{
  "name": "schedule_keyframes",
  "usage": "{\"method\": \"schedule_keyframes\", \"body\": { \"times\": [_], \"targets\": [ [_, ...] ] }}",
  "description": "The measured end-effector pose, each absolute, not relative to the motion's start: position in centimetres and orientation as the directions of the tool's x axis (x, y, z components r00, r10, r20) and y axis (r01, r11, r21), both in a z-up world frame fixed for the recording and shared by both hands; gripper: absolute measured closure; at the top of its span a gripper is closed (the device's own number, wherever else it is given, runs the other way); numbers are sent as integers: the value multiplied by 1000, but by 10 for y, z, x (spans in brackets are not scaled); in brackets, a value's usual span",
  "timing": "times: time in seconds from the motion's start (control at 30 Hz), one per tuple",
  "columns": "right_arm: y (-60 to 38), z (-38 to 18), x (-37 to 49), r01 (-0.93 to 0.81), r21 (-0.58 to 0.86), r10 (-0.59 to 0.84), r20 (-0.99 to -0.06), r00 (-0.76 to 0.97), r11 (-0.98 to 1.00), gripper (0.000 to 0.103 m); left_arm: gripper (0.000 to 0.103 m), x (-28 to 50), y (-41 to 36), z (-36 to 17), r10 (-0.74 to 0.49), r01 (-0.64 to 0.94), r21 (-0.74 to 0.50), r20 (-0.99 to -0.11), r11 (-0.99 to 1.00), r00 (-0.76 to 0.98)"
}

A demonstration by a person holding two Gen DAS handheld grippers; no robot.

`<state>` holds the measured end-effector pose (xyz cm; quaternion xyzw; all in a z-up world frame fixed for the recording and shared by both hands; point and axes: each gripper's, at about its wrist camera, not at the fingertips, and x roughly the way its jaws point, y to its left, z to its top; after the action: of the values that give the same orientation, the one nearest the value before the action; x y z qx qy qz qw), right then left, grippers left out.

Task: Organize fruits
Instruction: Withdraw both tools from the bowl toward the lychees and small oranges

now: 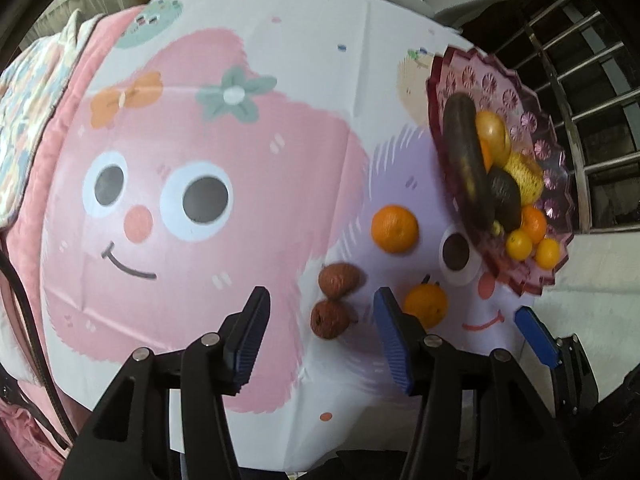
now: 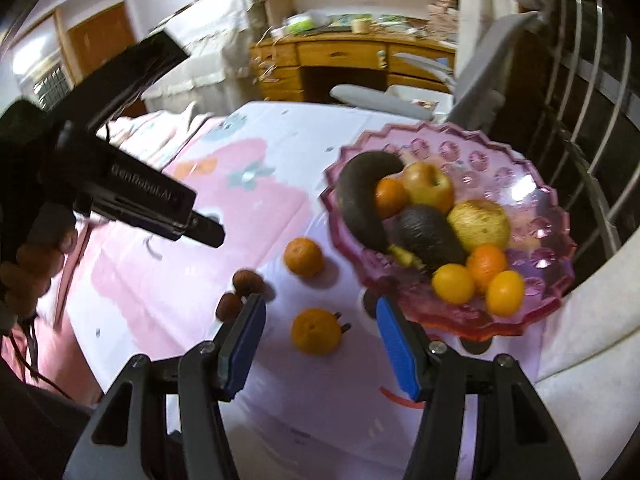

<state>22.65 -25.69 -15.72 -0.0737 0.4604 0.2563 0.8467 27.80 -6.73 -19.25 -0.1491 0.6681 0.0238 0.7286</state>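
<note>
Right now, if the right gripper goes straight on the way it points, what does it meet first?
Probably the stemmed orange on the tablecloth; it lies between the open right gripper fingers. Depth is unclear.

"GenRobot.AI", white print on left tool's black body (image 2: 148, 194)

My two fisheye views bow the white-and-pink printed tablecloth (image 1: 224, 184) into a dome and darken to black at the corners. Even indoor light gives soft shadows under the round orange fruit (image 2: 303, 257). Motion blur smears the cluttered wooden desk (image 2: 344, 60), and perhaps the scalloped pink glass bowl (image 1: 532, 128).
</note>
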Motion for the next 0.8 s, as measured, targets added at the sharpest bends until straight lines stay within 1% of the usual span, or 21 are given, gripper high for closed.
{"method": "schedule_keyframes", "body": {
  "times": [0.17, 0.33, 0.57, 0.67, 0.73, 0.8],
  "targets": [
    [-250, -178, 223, -535, 103, 362, -840, 405, 839, 45, 50, 267, -71, -214, -173, -234, -179, -984, 956, 47],
    [-246, -199, 222, -563, 62, 332, -858, 391, 824, 45, 50, 261, -76, -239, -172, -235, -163, -985, 958, -17],
    [-241, -221, 223, -599, 11, 305, -868, 391, 801, 45, 51, 261, -82, -262, -167, -237, -151, -985, 960, -46],
    [-239, -226, 224, -608, 9, 308, -869, 389, 794, 45, 56, 266, -85, -270, -158, -229, -140, -986, 963, -59],
    [-238, -228, 226, -611, 11, 311, -869, 386, 791, 48, 59, 267, -87, -273, -157, -227, -138, -985, 964, -66],
    [-237, -230, 227, -616, 13, 312, -870, 381, 788, 53, 64, 267, -87, -277, -158, -226, -138, -985, 964, -70]
  ]
}}
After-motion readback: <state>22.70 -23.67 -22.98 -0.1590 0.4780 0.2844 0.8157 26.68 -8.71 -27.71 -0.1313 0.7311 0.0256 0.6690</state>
